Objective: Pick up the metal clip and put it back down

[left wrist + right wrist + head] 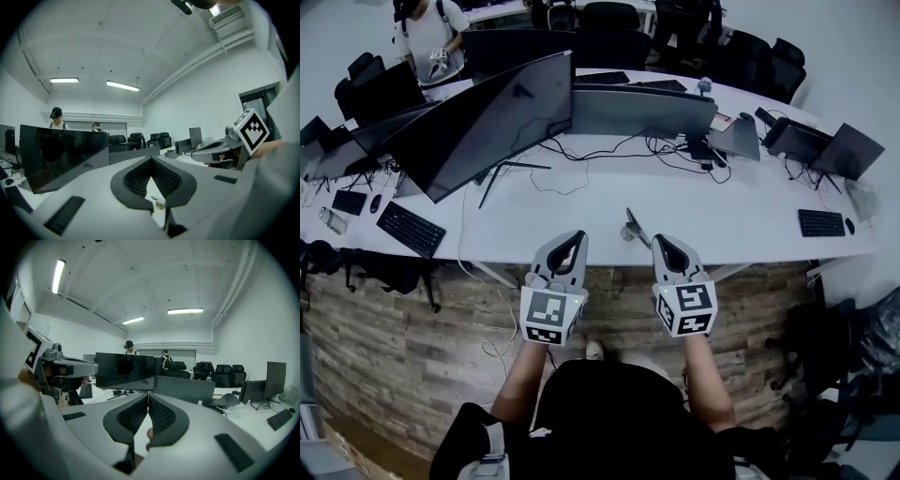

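Left tool (577,234), metal clip (631,228) apparently just beside

Left tool (151,160) partly hides the metal clip (158,203).

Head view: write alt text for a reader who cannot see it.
The left gripper and right gripper, both shut and empty, are held at the near edge of a white table, with the metal clip resting on it between them. Monitors and keyboards stand farther back.
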A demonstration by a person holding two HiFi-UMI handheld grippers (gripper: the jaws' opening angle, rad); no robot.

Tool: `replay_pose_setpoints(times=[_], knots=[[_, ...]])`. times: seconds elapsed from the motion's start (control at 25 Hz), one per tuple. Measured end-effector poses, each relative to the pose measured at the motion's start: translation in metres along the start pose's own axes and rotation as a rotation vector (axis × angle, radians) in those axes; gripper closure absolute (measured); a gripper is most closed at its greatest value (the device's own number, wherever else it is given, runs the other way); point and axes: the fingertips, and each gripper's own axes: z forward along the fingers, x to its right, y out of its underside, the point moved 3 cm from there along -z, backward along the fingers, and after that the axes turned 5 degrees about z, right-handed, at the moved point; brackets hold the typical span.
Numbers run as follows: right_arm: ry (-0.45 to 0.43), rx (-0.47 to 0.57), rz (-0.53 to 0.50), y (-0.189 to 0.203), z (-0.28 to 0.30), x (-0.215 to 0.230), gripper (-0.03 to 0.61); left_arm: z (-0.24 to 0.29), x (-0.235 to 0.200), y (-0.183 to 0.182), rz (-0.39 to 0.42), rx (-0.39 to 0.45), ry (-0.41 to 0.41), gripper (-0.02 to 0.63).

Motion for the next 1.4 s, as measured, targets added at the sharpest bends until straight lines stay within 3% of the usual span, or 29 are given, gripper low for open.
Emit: replay_pose_setpoints(times=[0.64,1.4], knots=[[-0.061,-0.055,0.005,0.016,0.041,0.028,0.554,0.041,0.003,0.027,-0.010,-0.076,-0.027,0.601],[-0.223,-0.185,-0.008,0.048,0.123,0.072,0.554,0.109,0.002,0.071,-0.082,-0.206,-0.141,0.603]])
